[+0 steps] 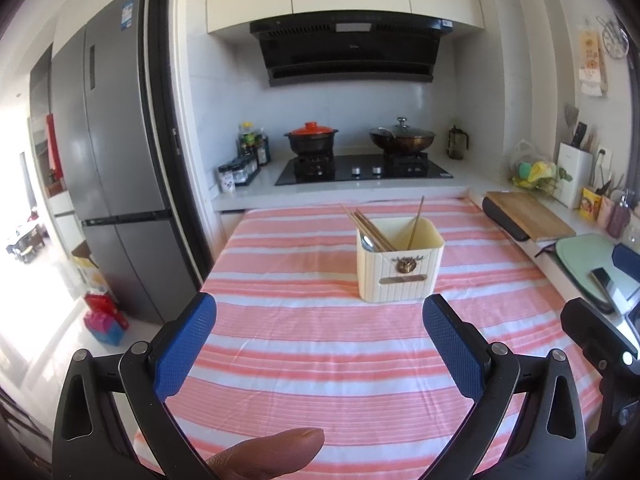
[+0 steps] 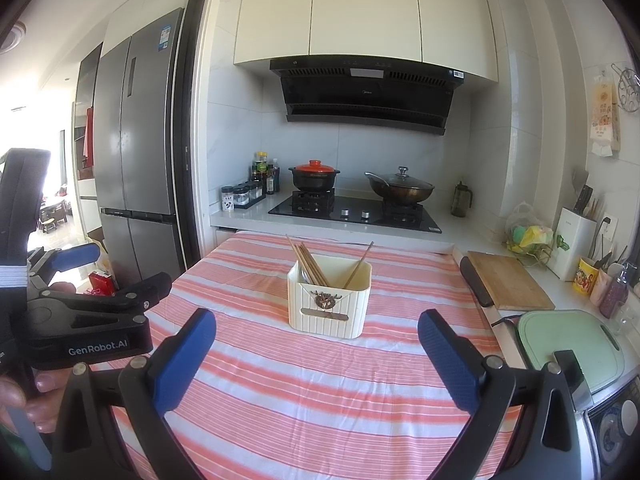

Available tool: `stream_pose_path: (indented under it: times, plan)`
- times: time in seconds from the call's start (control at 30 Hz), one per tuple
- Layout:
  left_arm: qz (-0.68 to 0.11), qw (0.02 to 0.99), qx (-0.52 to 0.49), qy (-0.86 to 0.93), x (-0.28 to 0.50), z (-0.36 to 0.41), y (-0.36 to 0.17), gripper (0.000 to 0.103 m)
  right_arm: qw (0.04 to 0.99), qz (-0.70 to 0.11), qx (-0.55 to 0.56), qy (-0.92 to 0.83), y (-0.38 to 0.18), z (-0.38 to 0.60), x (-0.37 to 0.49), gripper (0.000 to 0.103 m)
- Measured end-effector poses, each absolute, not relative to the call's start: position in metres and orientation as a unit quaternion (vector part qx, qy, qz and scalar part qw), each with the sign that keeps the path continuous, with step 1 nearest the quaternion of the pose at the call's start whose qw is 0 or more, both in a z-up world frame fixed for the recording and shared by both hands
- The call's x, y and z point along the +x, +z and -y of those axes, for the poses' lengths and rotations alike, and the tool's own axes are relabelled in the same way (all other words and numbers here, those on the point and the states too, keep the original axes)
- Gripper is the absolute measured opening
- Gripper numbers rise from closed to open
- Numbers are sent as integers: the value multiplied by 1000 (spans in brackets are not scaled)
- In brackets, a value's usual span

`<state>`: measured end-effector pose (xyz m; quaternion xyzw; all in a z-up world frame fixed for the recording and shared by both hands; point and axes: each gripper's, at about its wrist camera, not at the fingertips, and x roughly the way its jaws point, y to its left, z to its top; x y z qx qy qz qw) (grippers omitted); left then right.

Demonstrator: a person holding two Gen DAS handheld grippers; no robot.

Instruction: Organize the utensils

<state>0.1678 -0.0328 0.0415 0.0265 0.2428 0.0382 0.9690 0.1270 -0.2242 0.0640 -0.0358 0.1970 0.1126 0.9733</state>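
Striped cloth (image 1: 320,360) covers the table (image 2: 320,392), pink and white, and nothing lies loose on it in either view. Toward the far edge of that cloth stands a cream ribbed holder (image 1: 400,270), upright, with a small metal ornament on its front. Inside it a bundle of wooden chopsticks (image 1: 370,230) leans to the left side, a single stick (image 1: 416,220) leans at the right side, and a spoon (image 1: 367,242) shows just below the rim beside the bundle.

With every utensil seemingly in the holder, the sorting looks close to finished. Any tidying would mean gathering the lone stick in with the bundle; that calls for a pinch high on the shaft, and a steady holder, since a light plastic box may tip or slide on cloth.

Both tools are near the holder's front but well short of it. The left tool (image 1: 320,344) is spread wide and empty, touching nothing. The right tool (image 2: 316,356) is likewise spread wide and empty.
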Motion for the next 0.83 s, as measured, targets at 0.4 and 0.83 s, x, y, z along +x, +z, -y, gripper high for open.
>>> stream_pose_path:
  times: [0.4, 0.83]
  plan:
    - [-245, 969, 27, 36, 169, 34, 39, 103, 972, -201, -35, 112, 60, 225, 129, 103]
    - [-240, 970, 14, 29, 171, 31, 36, 103, 971, -211, -33, 107, 52, 228, 133, 103]
